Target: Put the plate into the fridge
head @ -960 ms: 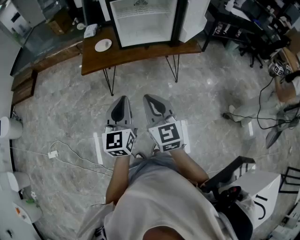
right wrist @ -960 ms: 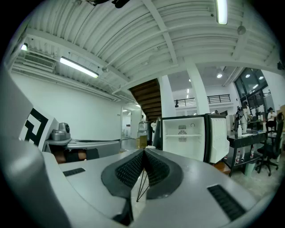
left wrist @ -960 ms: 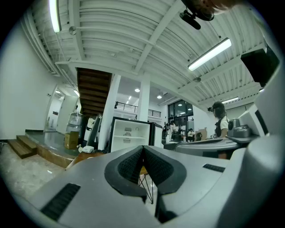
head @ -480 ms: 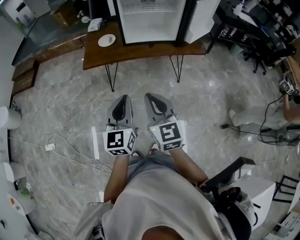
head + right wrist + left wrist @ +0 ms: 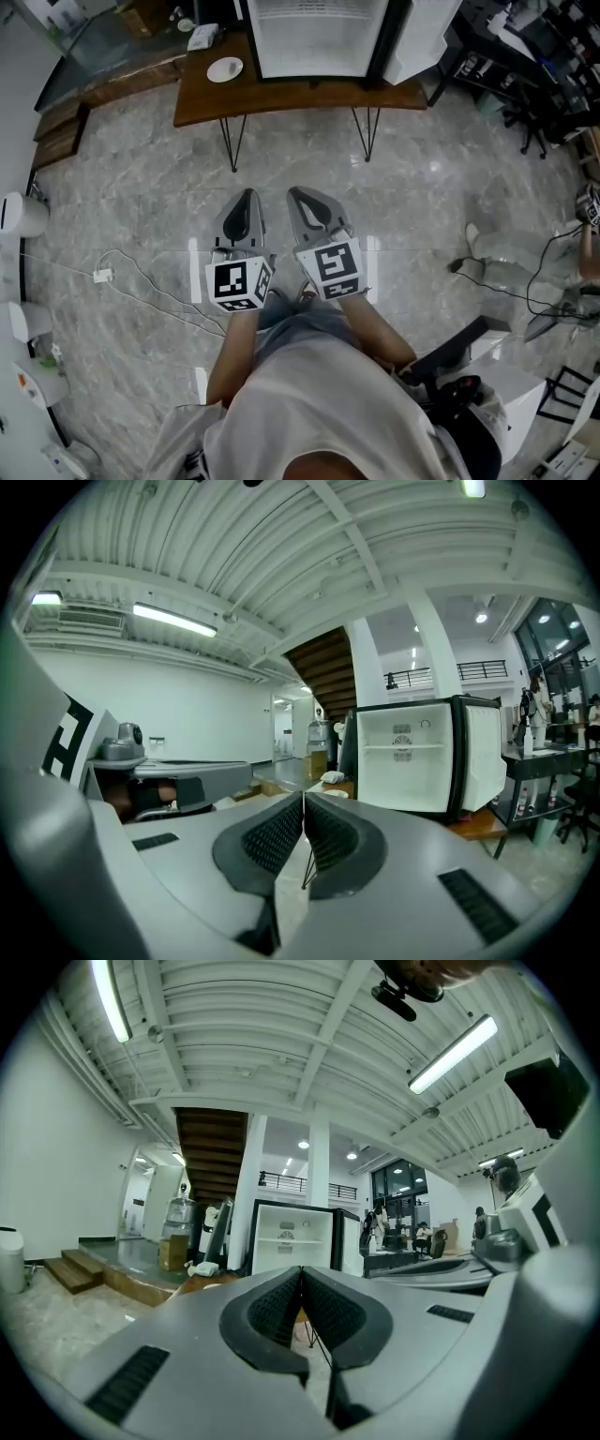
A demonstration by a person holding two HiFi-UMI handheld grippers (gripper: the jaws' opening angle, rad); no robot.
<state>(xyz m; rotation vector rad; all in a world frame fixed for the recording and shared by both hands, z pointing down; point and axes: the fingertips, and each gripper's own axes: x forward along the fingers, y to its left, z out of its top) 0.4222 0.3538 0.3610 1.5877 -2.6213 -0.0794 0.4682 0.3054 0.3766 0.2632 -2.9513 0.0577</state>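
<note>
- The tabletop (image 5: 300, 94) and the fridge (image 5: 319, 33) now sit higher and a little further right in the head view than a second ago, and look slightly larger.
- Both tools keep their place in front of the person's body over the marble floor (image 5: 422, 206).
- My reading: the person is still walking up to the tabletop, so the task is at its approach. Nothing is picked up yet.
- The left tool (image 5: 247, 199) has its jaws pressed together with nothing between them. The right tool (image 5: 302, 197) is likewise closed and empty.
- The plate (image 5: 225, 68) lies on the left part of the tabletop, beside the fridge and well apart from both tools.
- Count: one white plate, one fridge with its door (image 5: 422, 37) swung open, one wooden tabletop, two tools, one white cable (image 5: 141, 281) on the floor.
</note>
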